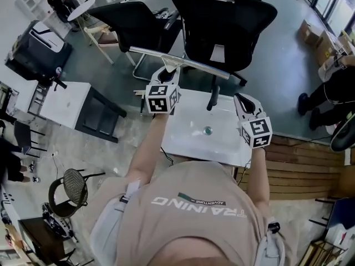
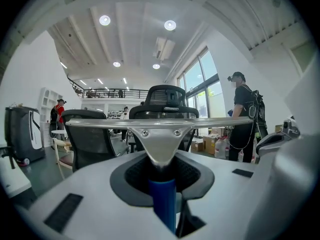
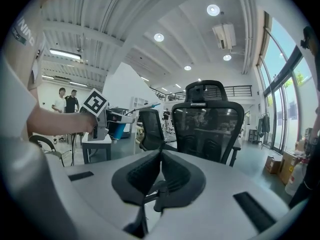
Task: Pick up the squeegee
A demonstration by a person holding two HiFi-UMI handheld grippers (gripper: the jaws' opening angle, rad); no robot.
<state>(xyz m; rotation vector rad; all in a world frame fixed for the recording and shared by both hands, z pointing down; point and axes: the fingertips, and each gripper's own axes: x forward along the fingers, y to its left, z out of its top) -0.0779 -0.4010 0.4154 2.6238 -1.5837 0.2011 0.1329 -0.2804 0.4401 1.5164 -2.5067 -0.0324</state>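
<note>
Facing black chairs, white table sits below squeegee.

We place the sink directly before the person's torso, faucet at its far edge, drain mid-basin. Left gripper over far-left corner, squeegee between its jaws, blade crosswise. Right gripper over right edge. Two chairs behind the sink.
</note>
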